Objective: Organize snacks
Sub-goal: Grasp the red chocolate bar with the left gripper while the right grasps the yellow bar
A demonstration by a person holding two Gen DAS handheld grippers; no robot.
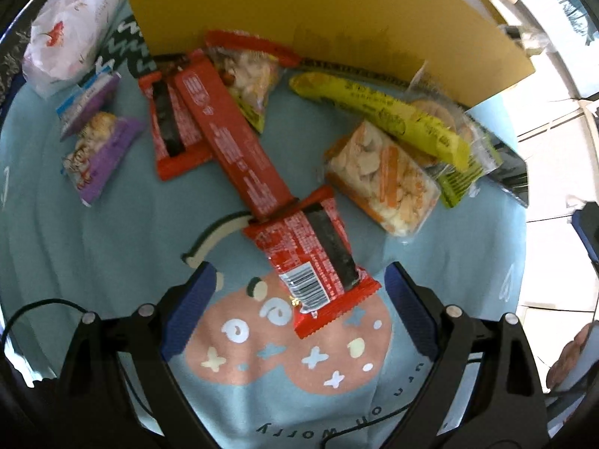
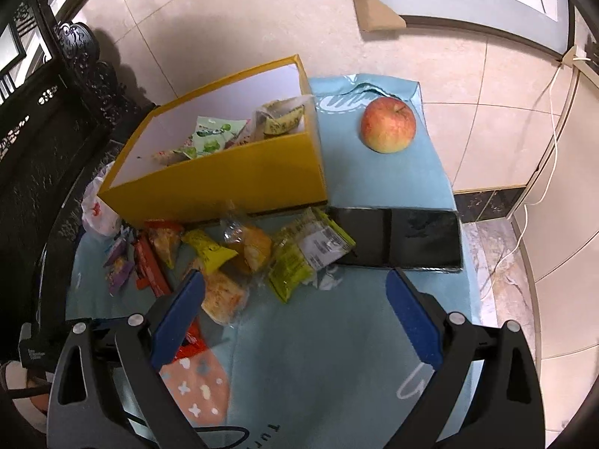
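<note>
Snacks start with the red bar [image 1: 314, 262] lying lengthwise between your left gripper [image 1: 299, 299]'s wide-open fingers, nearer than your equally open, empty right gripper [image 2: 295, 314].

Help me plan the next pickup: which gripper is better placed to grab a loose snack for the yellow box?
Left. The left gripper is open with the nearest red snack bar lying between its fingers. The right gripper is open over bare cloth.

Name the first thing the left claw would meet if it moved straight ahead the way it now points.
Most likely the red wrapped bar with the barcode, lying on the blue cloth between the open fingers of the left claw. Depth is uncertain.
</note>
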